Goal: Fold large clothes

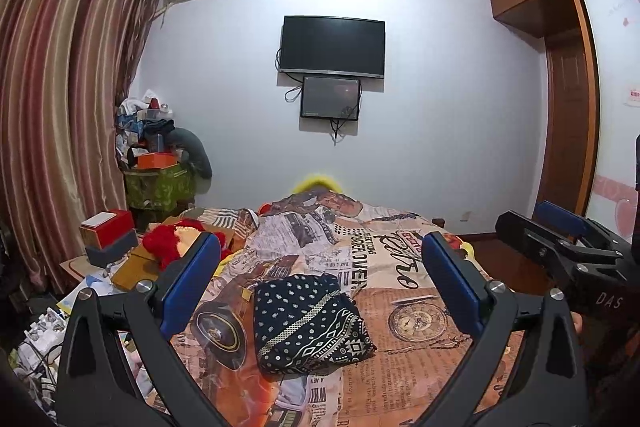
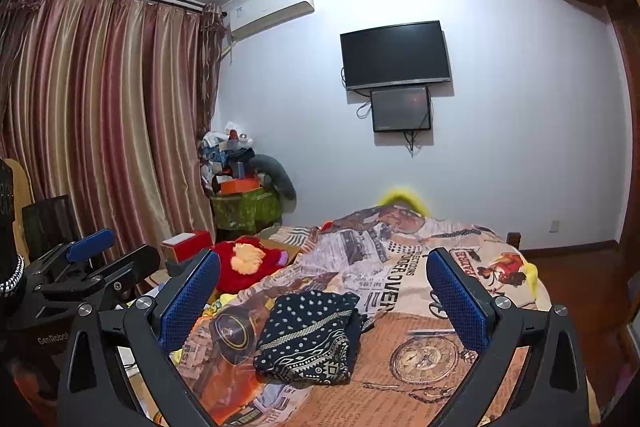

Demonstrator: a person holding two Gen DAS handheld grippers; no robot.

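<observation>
Left gripper (image 1: 320,267): black frame, blue padded fingers (image 1: 188,283) spread wide apart, holding and touching nothing, raised above the bed.
Right gripper (image 2: 322,287): same build, blue pads (image 2: 460,303) equally far apart, gripping nothing, hovering over the bed beside the left one.
Folded garment (image 1: 310,323): dark navy cloth with white dots and patterned bands, folded into a compact bundle, lying on the bedspread, seen through the gap between each gripper's fingers but not touched by either.
Bedspread (image 1: 400,379): newspaper and pocket-watch print, rumpled toward the far end.
Red plush toy (image 2: 248,263): on the bed's left edge, well apart from the garment.
Television (image 1: 332,45): dark screen on the far wall.
</observation>
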